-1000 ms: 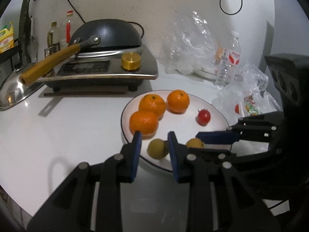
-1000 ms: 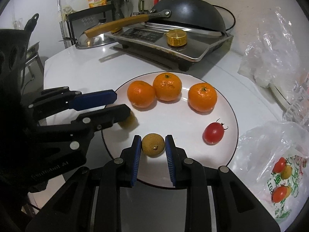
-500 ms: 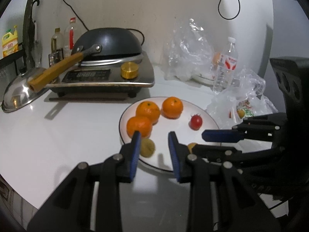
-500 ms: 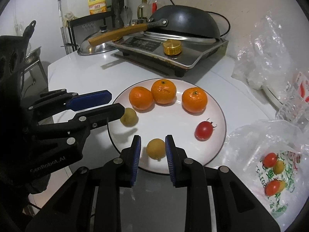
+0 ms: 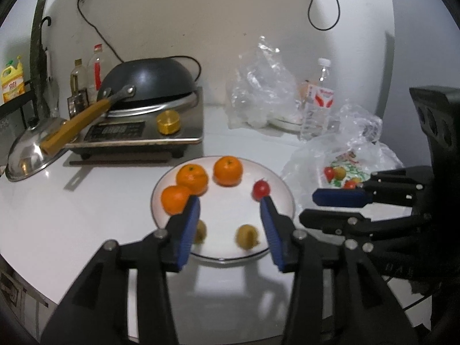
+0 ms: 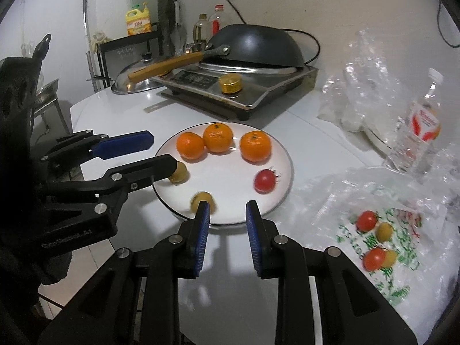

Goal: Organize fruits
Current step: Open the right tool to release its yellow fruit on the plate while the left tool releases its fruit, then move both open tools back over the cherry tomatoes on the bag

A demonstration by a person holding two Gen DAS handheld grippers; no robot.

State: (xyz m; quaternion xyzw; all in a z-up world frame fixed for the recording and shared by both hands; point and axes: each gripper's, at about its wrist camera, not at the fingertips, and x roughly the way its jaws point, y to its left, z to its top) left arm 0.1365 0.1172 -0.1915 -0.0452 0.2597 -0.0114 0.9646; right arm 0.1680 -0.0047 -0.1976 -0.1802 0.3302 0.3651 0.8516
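A white plate (image 5: 224, 218) (image 6: 287, 169) holds three oranges (image 5: 228, 169) (image 6: 254, 146), a red cherry tomato (image 5: 261, 189) (image 6: 265, 180) and two small yellow-green fruits (image 5: 246, 235) (image 6: 202, 199). My left gripper (image 5: 230, 224) is open and empty above the plate's near edge. My right gripper (image 6: 227, 221) is open and empty at the plate's near rim, beside one yellow-green fruit. A clear plastic bag (image 6: 379, 235) (image 5: 342, 172) to the right holds more tomatoes and yellow-green fruits.
An induction cooker (image 5: 138, 132) with a black wok (image 6: 256, 49) stands behind the plate. A steel lid (image 5: 26, 155) lies at the left. A water bottle (image 6: 417, 132) and crumpled clear bags (image 5: 258, 86) are at the back right. The table edge is close in front.
Both grippers have pulled back and up from the plate and opened wider. The two yellow-green fruits they were around now lie free on the plate.
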